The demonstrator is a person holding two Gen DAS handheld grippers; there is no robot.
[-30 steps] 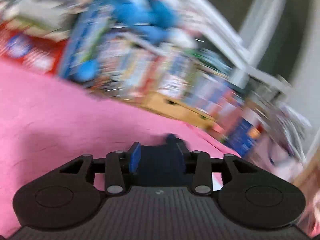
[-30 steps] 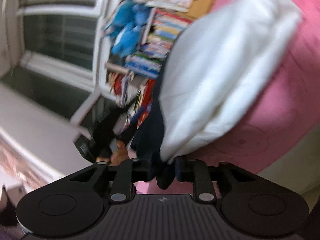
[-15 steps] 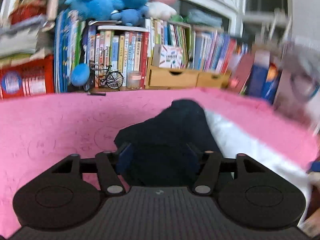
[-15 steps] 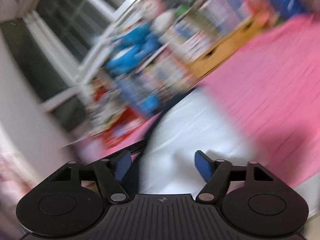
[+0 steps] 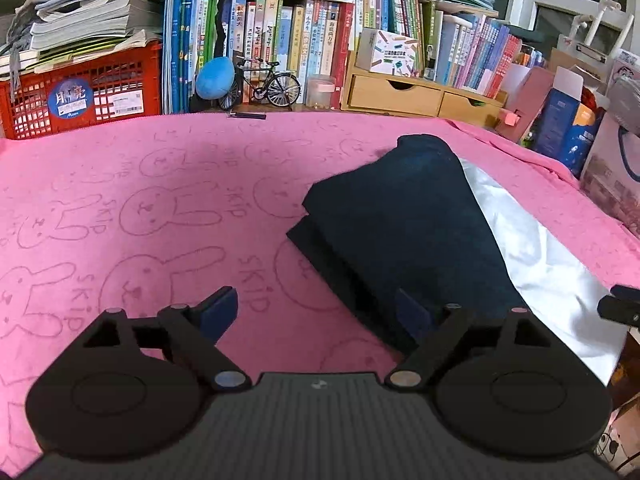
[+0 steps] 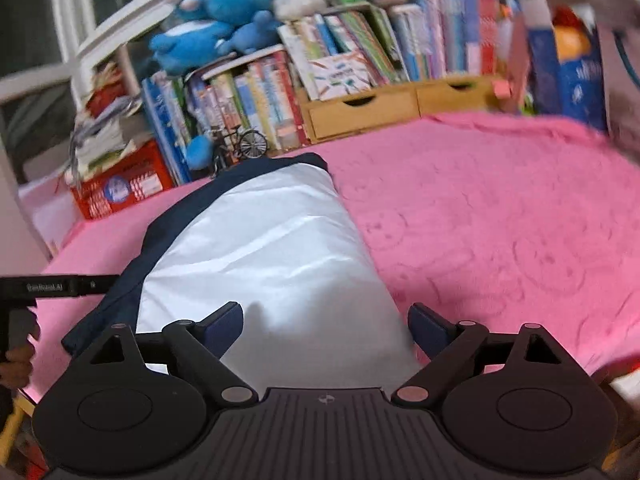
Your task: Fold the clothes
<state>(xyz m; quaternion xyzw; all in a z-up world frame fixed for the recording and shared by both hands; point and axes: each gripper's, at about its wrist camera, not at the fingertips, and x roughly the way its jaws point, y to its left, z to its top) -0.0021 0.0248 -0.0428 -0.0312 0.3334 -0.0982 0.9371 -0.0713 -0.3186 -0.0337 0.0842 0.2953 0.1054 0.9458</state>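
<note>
left wrist view:
left gripper [image 5: 316, 312]: jaws wide, have just been opening, nothing pinched; the right pad [image 5: 414, 314] sits over the garment's near edge, the left pad over bare cloth.
garment [image 5: 404, 232]: navy side up, folded in layers, ahead and to the right of the gripper; white side [image 5: 540, 264] shows farther right.
long axis: runs from near-right away toward the bookshelf [image 5: 304, 32], slightly angled.
surface: pink rabbit-print blanket [image 5: 140, 208], bare to the left of the gripper.
right gripper: only a black tip [image 5: 620, 308] at the far right edge.

right wrist view:
right gripper [image 6: 324, 324]: jaws wide, have just been opening, nothing between the pads; white fabric lies below and just ahead.
garment [image 6: 264, 248]: white panel straight ahead, navy edge [image 6: 160, 240] to its left, long axis pointing away from the gripper.
left gripper: black bar [image 6: 52, 286] at the left edge, a hand [image 6: 16, 364] under it.

judgement:
nearer: both at the near end; left on the navy side, right on the white.
next: likely regrasp the near end and fold away along the long axis.
</note>
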